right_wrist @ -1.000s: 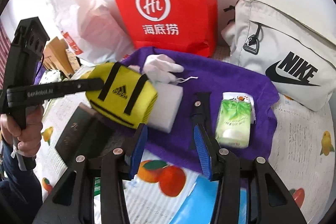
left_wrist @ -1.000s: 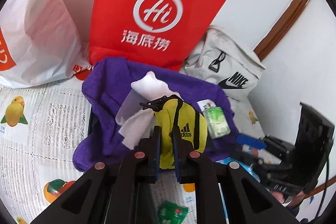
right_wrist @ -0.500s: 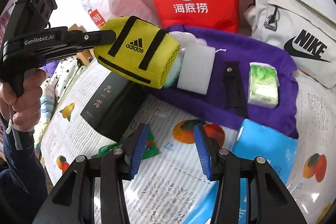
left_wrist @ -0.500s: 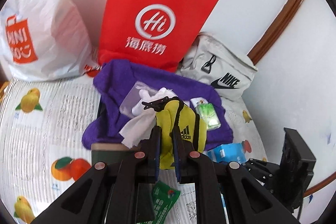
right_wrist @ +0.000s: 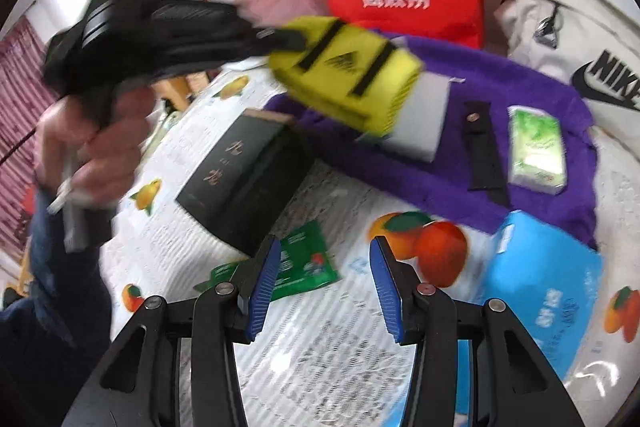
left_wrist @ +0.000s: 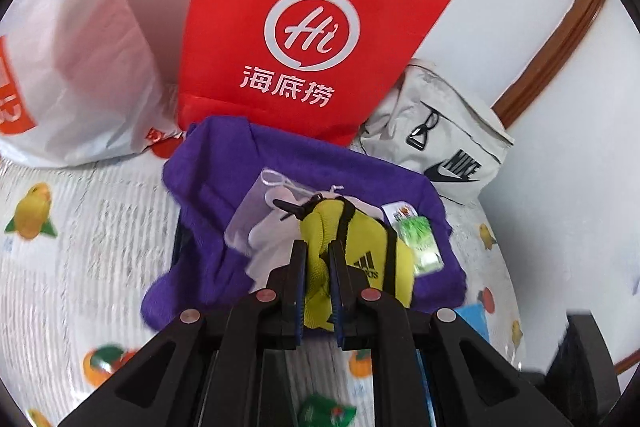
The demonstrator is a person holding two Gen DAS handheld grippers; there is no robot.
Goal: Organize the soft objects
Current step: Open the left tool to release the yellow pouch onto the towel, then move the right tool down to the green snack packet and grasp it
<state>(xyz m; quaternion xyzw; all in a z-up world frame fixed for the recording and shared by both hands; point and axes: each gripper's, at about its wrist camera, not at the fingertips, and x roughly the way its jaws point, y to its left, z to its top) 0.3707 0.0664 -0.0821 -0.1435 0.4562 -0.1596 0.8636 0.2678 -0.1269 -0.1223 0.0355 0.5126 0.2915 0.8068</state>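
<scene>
My left gripper (left_wrist: 318,255) is shut on a yellow Adidas pouch (left_wrist: 360,251), which hangs above a purple towel (left_wrist: 224,195). The right wrist view shows the same pouch (right_wrist: 344,71), blurred, over the towel's (right_wrist: 520,87) left end. On the towel lie a white cloth (left_wrist: 272,235), a white pad (right_wrist: 420,123), a black strap (right_wrist: 484,151) and a green tissue pack (right_wrist: 538,151). My right gripper (right_wrist: 322,267) stands open over the fruit-print tablecloth (right_wrist: 328,339), with nothing between its fingers.
A red paper bag (left_wrist: 304,27), a white plastic bag (left_wrist: 72,47) and a grey Nike bag (left_wrist: 448,147) stand behind the towel by the wall. A black box (right_wrist: 244,179), a green sachet (right_wrist: 300,267) and a blue pack (right_wrist: 544,287) lie near my right gripper.
My left gripper drew back with the pouch, then came forward again over the towel. My right gripper pulled back from the towel to the nearer tablecloth.
</scene>
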